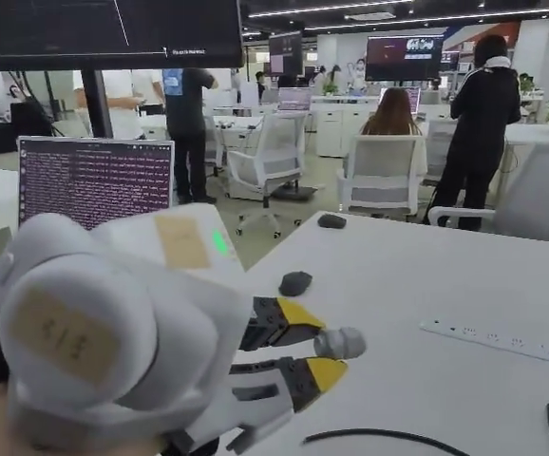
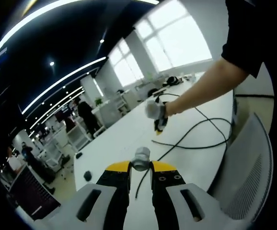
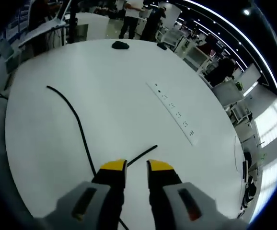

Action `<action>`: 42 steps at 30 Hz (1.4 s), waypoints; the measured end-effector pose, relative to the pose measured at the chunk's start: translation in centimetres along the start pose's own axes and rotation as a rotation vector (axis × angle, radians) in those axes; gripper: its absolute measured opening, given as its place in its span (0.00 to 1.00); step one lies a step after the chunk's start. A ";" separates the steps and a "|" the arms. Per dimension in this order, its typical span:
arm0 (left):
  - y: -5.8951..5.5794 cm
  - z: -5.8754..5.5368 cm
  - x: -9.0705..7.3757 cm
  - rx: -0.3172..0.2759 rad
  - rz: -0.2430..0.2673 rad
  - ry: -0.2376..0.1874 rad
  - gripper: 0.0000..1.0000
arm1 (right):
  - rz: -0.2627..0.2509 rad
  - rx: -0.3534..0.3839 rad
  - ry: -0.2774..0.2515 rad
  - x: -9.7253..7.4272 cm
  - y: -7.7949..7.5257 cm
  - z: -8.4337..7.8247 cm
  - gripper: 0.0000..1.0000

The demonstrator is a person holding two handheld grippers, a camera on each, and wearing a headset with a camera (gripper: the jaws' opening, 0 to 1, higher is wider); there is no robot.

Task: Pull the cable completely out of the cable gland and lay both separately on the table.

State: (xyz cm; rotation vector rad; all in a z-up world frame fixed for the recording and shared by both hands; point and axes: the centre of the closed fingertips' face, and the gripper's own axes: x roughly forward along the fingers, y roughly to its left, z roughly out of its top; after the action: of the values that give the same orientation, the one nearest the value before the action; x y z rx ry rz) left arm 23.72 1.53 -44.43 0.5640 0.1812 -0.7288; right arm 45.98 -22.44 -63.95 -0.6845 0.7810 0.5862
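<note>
The left gripper (image 1: 317, 344) was pinching the gray cable gland (image 1: 343, 343) between its yellow tips. It held the gland up in the air over the white table (image 1: 417, 275). The black cable (image 3: 76, 120) lay flat on the table, apart from the gland. The right gripper (image 3: 136, 165) was over the cable. Its two jaws stood a little apart, and white table showed between them. One end of the cable lay just in front of its tips. A long white power strip (image 3: 173, 111) lay farther off. A dark mouse (image 1: 295, 283) sat near the table's edge.
</note>
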 end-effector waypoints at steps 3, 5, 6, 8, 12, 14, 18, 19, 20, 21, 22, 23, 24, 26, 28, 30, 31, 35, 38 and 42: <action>-0.2 0.3 1.0 0.002 -0.026 -0.021 0.17 | 0.013 0.010 -0.058 -3.8 1.2 0.5 0.19; -0.4 0.6 1.8 -0.001 -0.052 -0.043 0.17 | 0.044 0.045 -0.108 -6.6 2.8 0.5 0.20; -0.7 0.6 2.4 -0.008 -0.071 -0.052 0.17 | 0.055 0.064 -0.130 -7.6 3.4 0.5 0.20; -0.8 0.5 3.1 -0.006 -0.082 -0.056 0.17 | 0.073 0.121 -0.192 -10.3 5.1 0.2 0.21; -1.2 0.2 4.8 -0.015 -0.134 -0.068 0.17 | 0.099 0.168 -0.232 -14.7 9.1 -2.1 0.23; -1.5 -0.3 5.8 0.000 -0.168 -0.065 0.17 | 0.097 0.199 -0.265 -16.3 10.8 -3.3 0.23; -2.7 -2.8 8.4 0.072 -0.273 -0.025 0.17 | 0.119 0.315 -0.293 -18.6 14.7 -5.4 0.21; -3.1 -4.0 9.1 0.067 -0.309 -0.002 0.17 | 0.122 0.336 -0.298 -19.1 15.5 -5.8 0.22; -3.7 -4.4 9.6 0.034 -0.346 -0.002 0.17 | 0.122 0.378 -0.302 -19.6 16.6 -6.4 0.21; -4.3 -5.2 10.3 0.022 -0.383 0.002 0.17 | 0.127 0.398 -0.302 -19.8 17.3 -6.8 0.21; -4.6 -5.8 10.7 0.007 -0.404 0.017 0.17 | 0.141 0.406 -0.303 -19.9 18.5 -7.3 0.20; -4.9 -6.4 11.1 0.005 -0.422 0.033 0.17 | 0.147 0.409 -0.303 -19.8 19.2 -7.6 0.19; -5.3 -7.4 11.9 0.024 -0.433 0.052 0.17 | 0.159 0.409 -0.290 -19.7 20.3 -8.2 0.19; -6.5 -8.8 13.0 0.026 -0.484 0.085 0.17 | 0.158 0.407 -0.252 -19.8 21.3 -9.1 0.21; -7.6 -9.3 14.0 0.015 -0.523 0.072 0.17 | 0.141 0.414 -0.246 -20.1 21.5 -9.3 0.22; -9.0 -10.4 15.2 -0.073 -0.578 0.082 0.17 | 0.130 0.419 -0.263 -20.8 21.6 -9.1 0.21; -9.4 -11.0 15.6 -0.074 -0.592 0.093 0.17 | 0.116 0.427 -0.276 -21.2 21.4 -8.9 0.21; -11.6 -14.5 17.7 -0.066 -0.658 0.160 0.17 | 0.088 0.464 -0.306 -22.3 21.3 -8.7 0.20; -13.3 -17.2 18.5 -0.048 -0.708 0.221 0.17 | 0.067 0.464 -0.308 -23.3 21.5 -9.0 0.20; -15.1 -19.8 19.4 -0.037 -0.757 0.268 0.17 | 0.035 0.484 -0.320 -24.8 21.4 -9.3 0.20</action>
State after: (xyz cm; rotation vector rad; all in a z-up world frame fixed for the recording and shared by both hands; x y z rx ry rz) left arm 28.54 -8.04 -74.08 0.5551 0.6788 -1.3770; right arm 12.77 -21.04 -56.40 -0.1262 0.6018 0.4968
